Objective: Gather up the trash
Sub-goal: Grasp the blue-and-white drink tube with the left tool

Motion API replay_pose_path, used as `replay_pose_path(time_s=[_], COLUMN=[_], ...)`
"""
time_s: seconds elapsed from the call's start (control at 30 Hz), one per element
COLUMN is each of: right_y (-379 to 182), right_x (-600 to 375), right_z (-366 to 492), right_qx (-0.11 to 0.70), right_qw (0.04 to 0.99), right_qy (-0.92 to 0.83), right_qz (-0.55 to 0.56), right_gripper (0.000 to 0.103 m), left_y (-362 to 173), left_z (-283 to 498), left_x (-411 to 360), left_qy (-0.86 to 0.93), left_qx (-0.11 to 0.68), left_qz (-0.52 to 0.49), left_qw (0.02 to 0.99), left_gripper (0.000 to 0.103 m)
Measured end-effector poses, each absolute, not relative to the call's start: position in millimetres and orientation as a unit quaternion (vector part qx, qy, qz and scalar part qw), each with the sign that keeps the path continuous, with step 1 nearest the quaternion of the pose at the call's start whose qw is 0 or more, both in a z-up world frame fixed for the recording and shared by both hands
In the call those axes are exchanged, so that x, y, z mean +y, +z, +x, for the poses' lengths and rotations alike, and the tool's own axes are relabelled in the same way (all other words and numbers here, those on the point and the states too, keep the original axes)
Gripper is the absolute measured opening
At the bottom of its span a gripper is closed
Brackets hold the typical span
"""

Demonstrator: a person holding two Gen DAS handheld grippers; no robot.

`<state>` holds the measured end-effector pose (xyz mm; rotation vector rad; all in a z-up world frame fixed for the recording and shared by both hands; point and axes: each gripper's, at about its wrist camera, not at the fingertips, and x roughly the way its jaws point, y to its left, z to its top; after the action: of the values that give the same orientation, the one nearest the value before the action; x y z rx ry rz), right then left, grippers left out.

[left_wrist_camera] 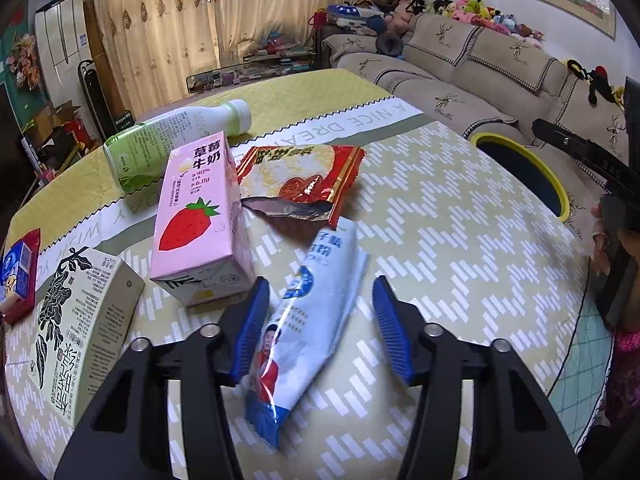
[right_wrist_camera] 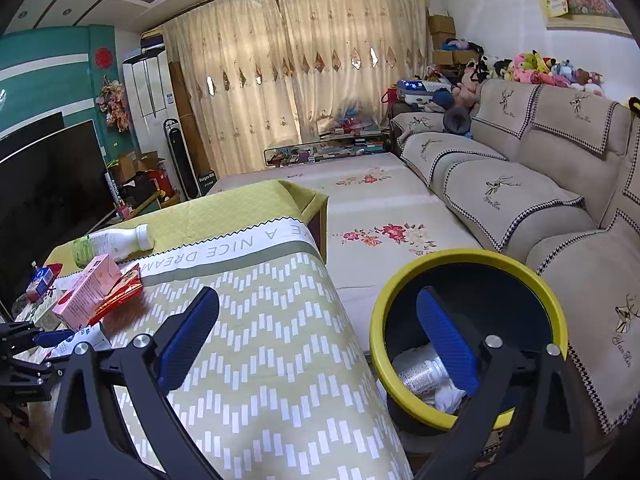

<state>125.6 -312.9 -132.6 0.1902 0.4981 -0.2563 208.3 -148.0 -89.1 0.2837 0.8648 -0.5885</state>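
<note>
Risk first: the white-and-blue wrapper (left_wrist_camera: 308,320) is thin, glossy film lying flat on the surface (left_wrist_camera: 460,240), so your left gripper (left_wrist_camera: 320,320) may pinch only a fold and let it slide out, or skate over it and push it along the cloth. The left pad (left_wrist_camera: 252,332) already overlaps the wrapper's edge while the right pad stands clear of it (lopsided contact, in my judgement), so closing could twist the wrapper instead of trapping it. The pink strawberry milk carton (left_wrist_camera: 200,224) sits just beside the left pad; drift that way and you nudge it.

Position: the wrapper runs lengthwise between the jaws, its lower half inside the gap, its top pointing toward the red snack bag (left_wrist_camera: 304,176). The jaws are apart, not clamped on it yet.

Your right gripper (right_wrist_camera: 316,340) hangs with its jaws wide apart and empty, one pad over the yellow-rimmed bin (right_wrist_camera: 472,256), which stands off the surface's edge beside the sofa (right_wrist_camera: 520,200).
</note>
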Motion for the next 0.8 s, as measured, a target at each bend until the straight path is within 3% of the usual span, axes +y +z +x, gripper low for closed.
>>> replay_pose_path(time_s=[0.23, 0.3, 0.33, 0.37, 0.4, 0.47, 0.5, 0.57, 0.8], right_y=[-133.7, -133.6, -133.7, -133.7, -133.7, -133.2, -133.0, -132.8, -123.1], right_x=[-313.7, -315.6, -315.9, -316.3, -315.8, -316.1, -316.7, -318.6, -327.5], right_z=[127.9, 127.6, 127.0, 126.9, 127.1, 125.8, 125.4, 124.5, 104.1], right_qx=[0.25, 0.248, 0.247, 0.247, 0.247, 0.243, 0.242, 0.24, 0.215], right_qw=[0.955, 0.955, 0.955, 0.955, 0.956, 0.957, 0.957, 0.957, 0.962], right_qy=[-0.122, -0.119, -0.118, -0.117, -0.115, -0.113, -0.112, -0.111, -0.123], right_qz=[0.104, 0.11, 0.111, 0.112, 0.113, 0.114, 0.116, 0.119, 0.113], right_gripper=[0.096, 0.096, 0.096, 0.096, 0.096, 0.096, 0.096, 0.096, 0.096], left_y=[-89.4, -88.3, -89.6, -90.8, -94.1, -95.9, -95.2, -93.7, -76.0], left_z=[204.0, 199.4, 198.7, 198.5, 198.9, 198.3, 198.1, 199.5, 193.9], left_x=[-156.2, -157.7, -158.1, -158.7, -159.8, -162.4, -163.6, -166.9, -190.1], left_qy=[-0.279, -0.291, -0.289, -0.287, -0.288, -0.297, -0.3, -0.297, -0.314], left_qx=[0.413, 0.411, 0.411, 0.411, 0.417, 0.416, 0.417, 0.421, 0.411], left_qz=[0.152, 0.16, 0.164, 0.167, 0.173, 0.178, 0.179, 0.182, 0.186], left_qw=[0.853, 0.849, 0.849, 0.849, 0.845, 0.841, 0.839, 0.837, 0.835], left_gripper=[0.039, 0.048, 0.06, 0.06, 0.056, 0.037, 0.034, 0.013, 0.013])
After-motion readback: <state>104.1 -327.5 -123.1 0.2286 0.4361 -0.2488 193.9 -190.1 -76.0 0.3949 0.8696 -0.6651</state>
